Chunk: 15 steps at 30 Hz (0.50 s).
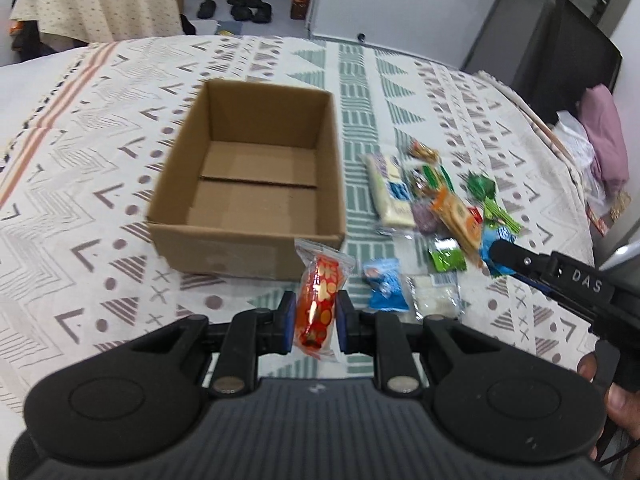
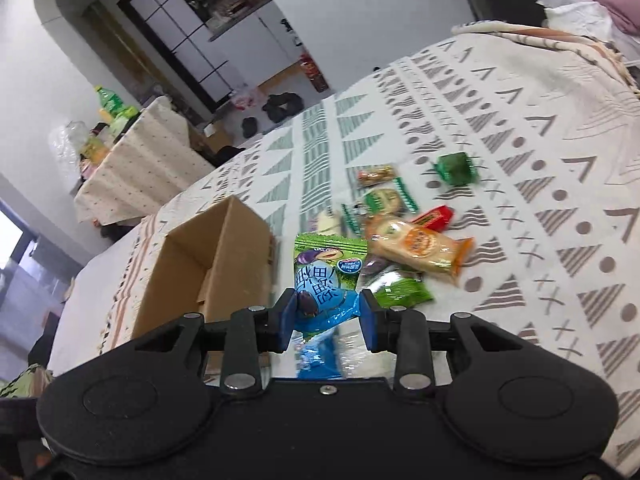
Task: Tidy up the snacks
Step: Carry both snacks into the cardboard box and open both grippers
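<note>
An open cardboard box (image 1: 244,168) with nothing inside sits on the patterned cloth; its corner also shows in the right wrist view (image 2: 208,264). My left gripper (image 1: 316,312) is shut on a red snack packet with orange flowers (image 1: 320,304), held in the air just in front of the box's near wall. My right gripper (image 2: 326,318) is shut on a green and blue snack packet (image 2: 326,276), lifted above the table to the right of the box. In the left wrist view the right gripper (image 1: 504,252) reaches in from the right over the snack pile (image 1: 432,200).
Loose snacks lie right of the box: a cream bar (image 1: 390,188), an orange cracker pack (image 2: 420,250), a green sachet (image 2: 402,292), a dark green candy (image 2: 454,168), a blue packet (image 1: 384,286). A second covered table (image 2: 140,164) stands behind. The table's right edge borders pink fabric (image 1: 604,136).
</note>
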{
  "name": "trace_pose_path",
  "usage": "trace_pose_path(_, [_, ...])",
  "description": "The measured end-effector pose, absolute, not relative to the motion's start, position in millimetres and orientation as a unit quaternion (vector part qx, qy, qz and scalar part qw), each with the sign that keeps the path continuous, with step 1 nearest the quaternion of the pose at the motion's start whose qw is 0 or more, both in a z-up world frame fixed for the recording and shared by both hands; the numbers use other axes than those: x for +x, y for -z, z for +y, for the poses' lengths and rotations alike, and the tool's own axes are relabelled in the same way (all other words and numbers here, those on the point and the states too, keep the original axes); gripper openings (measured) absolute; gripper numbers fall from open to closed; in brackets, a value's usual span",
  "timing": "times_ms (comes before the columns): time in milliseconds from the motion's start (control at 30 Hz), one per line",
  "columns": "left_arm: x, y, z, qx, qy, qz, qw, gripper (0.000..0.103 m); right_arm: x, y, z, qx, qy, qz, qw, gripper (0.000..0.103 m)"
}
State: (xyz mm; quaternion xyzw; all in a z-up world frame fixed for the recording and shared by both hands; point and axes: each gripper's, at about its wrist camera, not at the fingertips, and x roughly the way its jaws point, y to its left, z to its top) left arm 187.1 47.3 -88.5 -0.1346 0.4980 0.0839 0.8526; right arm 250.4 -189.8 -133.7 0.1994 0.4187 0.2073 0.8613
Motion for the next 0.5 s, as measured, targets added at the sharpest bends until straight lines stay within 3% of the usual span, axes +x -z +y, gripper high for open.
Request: trace_pose_path(500, [195, 73, 102, -0.157, -0.135, 0.464, 0.861, 0.019, 262, 128, -139, 0.202, -0.283, 0.407, 0.845, 0.033])
